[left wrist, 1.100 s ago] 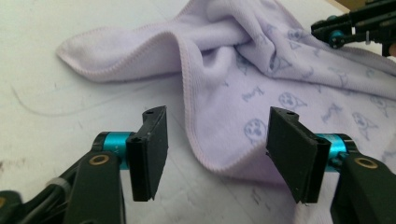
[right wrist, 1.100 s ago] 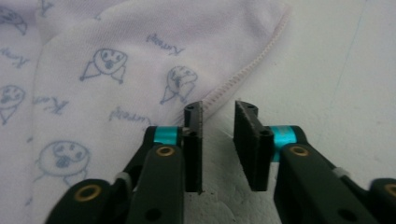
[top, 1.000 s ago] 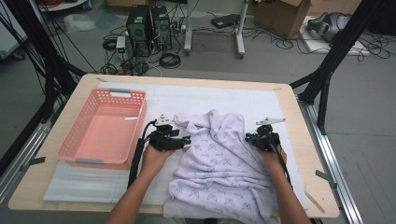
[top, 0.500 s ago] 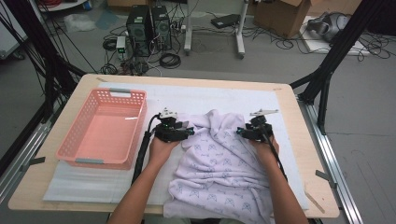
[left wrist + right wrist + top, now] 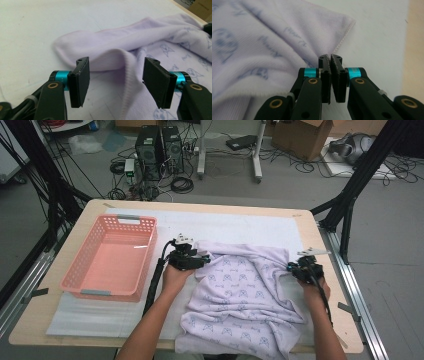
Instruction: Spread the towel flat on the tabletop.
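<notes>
A lilac towel [image 5: 240,305] printed with small blue figures lies rumpled on the near right of the desk [image 5: 60,320], soft and ribbed. The left hand-held gripper [image 5: 200,261] stands spread around a folded hem. The right hand-held gripper [image 5: 292,269] has just been closing, its jaws pinched on the towel's edge. Beyond on the left sits a pink plastic basket [image 5: 107,292].

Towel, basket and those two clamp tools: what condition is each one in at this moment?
Towel: rumpled, partly spread on the white mat, near edge hanging over the table.
Basket: upright, empty.
Left gripper: open, a towel fold between its pads, not pressed.
Right gripper: just closing, pinching the towel edge.
</notes>
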Available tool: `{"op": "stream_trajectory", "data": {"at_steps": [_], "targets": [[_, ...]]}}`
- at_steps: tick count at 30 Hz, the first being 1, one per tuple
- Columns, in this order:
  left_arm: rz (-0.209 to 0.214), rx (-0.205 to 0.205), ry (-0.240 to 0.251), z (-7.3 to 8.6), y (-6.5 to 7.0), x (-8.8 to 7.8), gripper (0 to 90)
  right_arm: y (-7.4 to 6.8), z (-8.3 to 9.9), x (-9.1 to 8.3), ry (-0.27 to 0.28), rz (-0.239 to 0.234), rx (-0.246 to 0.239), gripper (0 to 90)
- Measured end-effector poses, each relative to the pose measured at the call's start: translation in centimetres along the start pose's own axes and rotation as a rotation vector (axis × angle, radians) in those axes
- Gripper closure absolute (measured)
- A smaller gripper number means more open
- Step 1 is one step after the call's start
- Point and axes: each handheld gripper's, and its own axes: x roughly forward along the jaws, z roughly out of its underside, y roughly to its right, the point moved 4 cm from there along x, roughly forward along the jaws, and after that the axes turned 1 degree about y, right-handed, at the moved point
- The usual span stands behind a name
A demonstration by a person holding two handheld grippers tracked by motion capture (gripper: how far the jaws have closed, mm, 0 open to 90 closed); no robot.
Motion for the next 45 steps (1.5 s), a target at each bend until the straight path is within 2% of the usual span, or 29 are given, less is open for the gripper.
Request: {"op": "stream_trajectory", "data": {"at_steps": [2, 4, 5, 6, 7, 8, 9, 10, 13, 15, 16, 20, 22, 24, 27, 29, 31, 34, 37, 38, 41, 43, 45], "targets": [[-0.008, -0.025, 0.010, -0.2, -0.1, 0.6, 39.1, 0.9, 0.9, -0.6, 0.040, -0.019, 0.044, 73.1], [-0.014, -0.039, 0.004, -0.4, -0.3, 1.2, 38.5, 1.4, 1.5, -1.0, 0.067, -0.036, 0.089, 68.3], [-0.017, -0.042, 0.013, -0.5, -0.3, 1.4, 38.6, 1.5, 1.7, -1.2, 0.080, -0.044, 0.097, 67.1], [-0.033, -0.039, 0.019, -0.5, -0.4, 1.6, 38.8, 1.4, 1.7, -1.3, 0.094, -0.041, 0.095, 66.1], [-0.052, -0.030, 0.004, -0.5, -0.5, 1.9, 38.7, 1.3, 1.7, -1.4, 0.107, -0.043, 0.095, 65.2], [-0.071, -0.006, -0.024, -0.4, -0.7, 2.2, 38.5, 1.2, 1.7, -1.5, 0.119, -0.045, 0.092, 65.1], [-0.084, 0.013, -0.030, -0.5, -0.8, 2.5, 38.5, 1.0, 1.7, -1.6, 0.134, -0.046, 0.082, 65.0], [-0.087, 0.001, -0.023, -0.7, -1.0, 2.8, 38.6, 1.0, 1.6, -1.6, 0.138, -0.044, 0.067, 64.4], [-0.086, -0.042, -0.019, -1.4, -1.5, 3.7, 38.0, 0.9, 1.5, -2.0, 0.162, -0.048, 0.065, 63.5], [-0.090, -0.022, -0.045, -2.0, -1.4, 4.6, 37.8, 1.0, 1.5, -2.2, 0.171, -0.043, 0.061, 63.2], [-0.099, 0.002, -0.040, -2.4, -1.4, 5.1, 37.9, 1.0, 1.5, -2.3, 0.171, -0.044, 0.064, 63.2], [-0.121, 0.027, -0.081, -3.3, -1.8, 6.8, 37.7, 1.1, 1.7, -2.2, 0.169, -0.045, 0.064, 63.0], [-0.132, 0.054, -0.136, -3.4, -2.1, 7.8, 36.8, 1.1, 1.8, -2.1, 0.162, -0.048, 0.065, 62.9], [-0.140, 0.084, -0.140, -3.6, -2.0, 8.3, 36.8, 1.1, 1.8, -2.1, 0.163, -0.049, 0.067, 62.9], [-0.140, 0.094, -0.149, -3.9, -1.8, 8.7, 37.5, 1.1, 1.7, -2.1, 0.166, -0.052, 0.060, 62.8], [-0.134, 0.086, -0.144, -4.0, -1.9, 8.6, 38.5, 1.1, 1.7, -2.1, 0.166, -0.055, 0.062, 62.8], [-0.145, 0.059, -0.121, -4.3, -2.2, 8.3, 39.9, 1.0, 1.7, -2.2, 0.170, -0.056, 0.063, 62.9], [-0.157, 0.060, -0.088, -5.0, -2.6, 7.6, 40.1, 1.1, 1.7, -2.3, 0.176, -0.056, 0.066, 62.9], [-0.169, 0.020, -0.048, -5.6, -3.4, 7.1, 40.3, 1.1, 1.7, -2.2, 0.175, -0.057, 0.061, 62.9], [-0.162, 0.012, -0.055, -5.5, -3.7, 7.1, 40.3, 1.0, 1.7, -2.2, 0.174, -0.058, 0.062, 62.9], [-0.127, 0.056, -0.115, -4.9, -3.7, 7.5, 41.9, 1.0, 1.7, -2.0, 0.173, -0.060, 0.060, 62.9], [-0.106, 0.063, -0.149, -4.2, -3.7, 8.0, 42.3, 1.0, 1.7, -1.9, 0.171, -0.063, 0.060, 62.9], [-0.124, 0.082, -0.152, -4.1, -3.5, 8.3, 42.9, 1.0, 1.7, -1.9, 0.168, -0.065, 0.056, 62.9]]}}
